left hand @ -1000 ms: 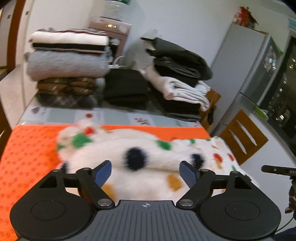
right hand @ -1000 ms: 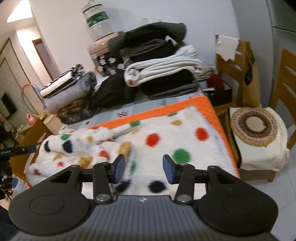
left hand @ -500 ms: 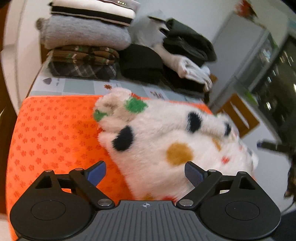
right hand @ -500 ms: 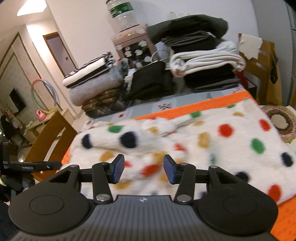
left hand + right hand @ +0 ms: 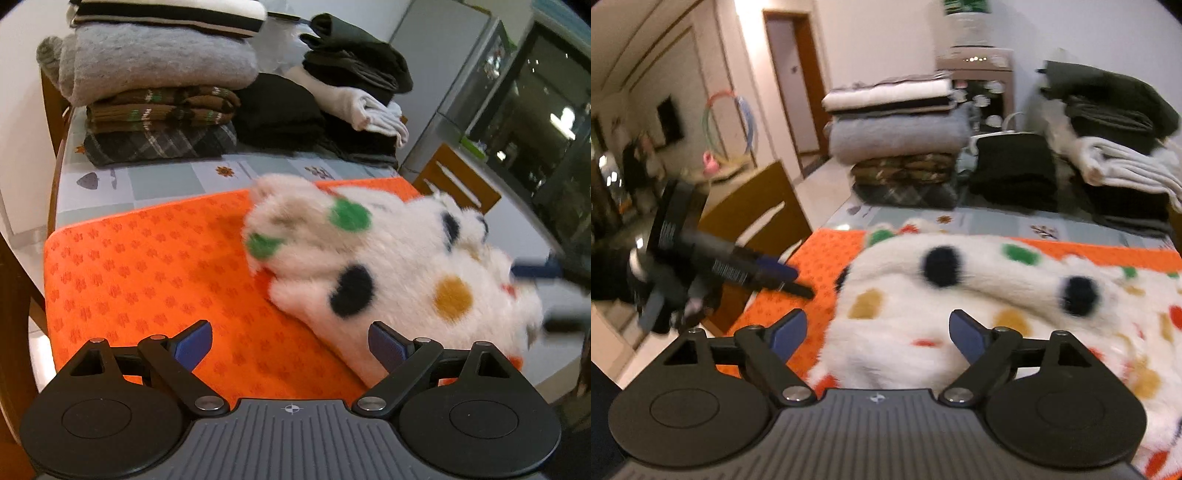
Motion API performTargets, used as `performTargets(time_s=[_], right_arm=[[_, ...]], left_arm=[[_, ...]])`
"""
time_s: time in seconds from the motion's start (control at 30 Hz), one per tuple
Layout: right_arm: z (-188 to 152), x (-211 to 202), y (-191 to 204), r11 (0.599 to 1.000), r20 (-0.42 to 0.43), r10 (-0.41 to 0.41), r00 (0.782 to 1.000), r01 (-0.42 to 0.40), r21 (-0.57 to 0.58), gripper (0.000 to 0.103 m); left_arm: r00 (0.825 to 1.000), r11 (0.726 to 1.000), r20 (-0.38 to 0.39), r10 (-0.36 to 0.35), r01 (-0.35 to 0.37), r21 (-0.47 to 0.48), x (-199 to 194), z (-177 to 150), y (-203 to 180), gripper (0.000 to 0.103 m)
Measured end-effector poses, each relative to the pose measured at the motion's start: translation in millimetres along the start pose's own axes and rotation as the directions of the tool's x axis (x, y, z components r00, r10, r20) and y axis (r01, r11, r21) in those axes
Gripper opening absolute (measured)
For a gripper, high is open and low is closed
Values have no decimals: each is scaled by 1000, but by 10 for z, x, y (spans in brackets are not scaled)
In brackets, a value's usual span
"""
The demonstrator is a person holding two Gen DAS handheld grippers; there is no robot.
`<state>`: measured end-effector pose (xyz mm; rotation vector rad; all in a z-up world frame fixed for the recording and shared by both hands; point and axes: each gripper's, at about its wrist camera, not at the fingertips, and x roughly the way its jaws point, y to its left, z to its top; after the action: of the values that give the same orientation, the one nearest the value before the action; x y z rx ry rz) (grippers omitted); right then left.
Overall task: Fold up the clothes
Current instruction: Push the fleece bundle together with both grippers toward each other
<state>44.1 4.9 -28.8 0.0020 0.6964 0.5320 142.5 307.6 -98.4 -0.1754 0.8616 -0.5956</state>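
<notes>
Both hand-held grippers stood wide open and empty over the spotted fleece garment [image 5: 388, 266] on the orange mat [image 5: 147, 266].

You held the left hand-held gripper [image 5: 291, 343] above bare mat, its right finger just beside the garment's bunched edge; you held the right hand-held gripper [image 5: 877, 332] directly over the fleece, apparently to pick the next fold edge. The garment lay heaped toward the mat's right side, not yet flat. Folded stacks [image 5: 159, 96] sat at the tabletop's [image 5: 166, 181] far edge, probably kept clear of the working area. White lettering on the left hand-held gripper, seen from the right wrist view, was too blurred to read.
</notes>
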Motion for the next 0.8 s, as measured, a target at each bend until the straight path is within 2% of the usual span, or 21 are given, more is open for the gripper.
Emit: performTargets(time_s=[0.1,0.23,0.27,0.37,0.43,0.6,0.7,0.8], right_arm=[[-28,177,182,999,-35,-38,999,37,-32,94],[-166,389,304,991,-93,-104,990,96,-88,97],[-223,450,328,988,-103,-123,987,111,-108,100],[-400,658,410,971,-132,-182,974,158,-177,103],[-507,783,467,958,-144,-215,966,180,-223,103],[-717,1003,600,915,-129,-292,948,237,-328,103],[-774,1066,636,901,-125,-306,944,245,-357,103],[-770,1042,618,906,-122,-297,947,239,-349,101]], left_arm=[[999,999,14,-32,32,-37,85,147,95,92],[997,988,41,-69,74,-135,290,305,193,92],[996,984,46,-75,81,-159,350,337,211,92],[994,961,62,-91,104,-256,529,403,262,92],[994,948,63,-90,104,-300,632,424,268,92],[996,936,43,-82,91,-341,849,422,196,92],[996,924,27,-90,94,-371,924,405,175,85],[993,916,33,-110,114,-384,944,408,134,61]])
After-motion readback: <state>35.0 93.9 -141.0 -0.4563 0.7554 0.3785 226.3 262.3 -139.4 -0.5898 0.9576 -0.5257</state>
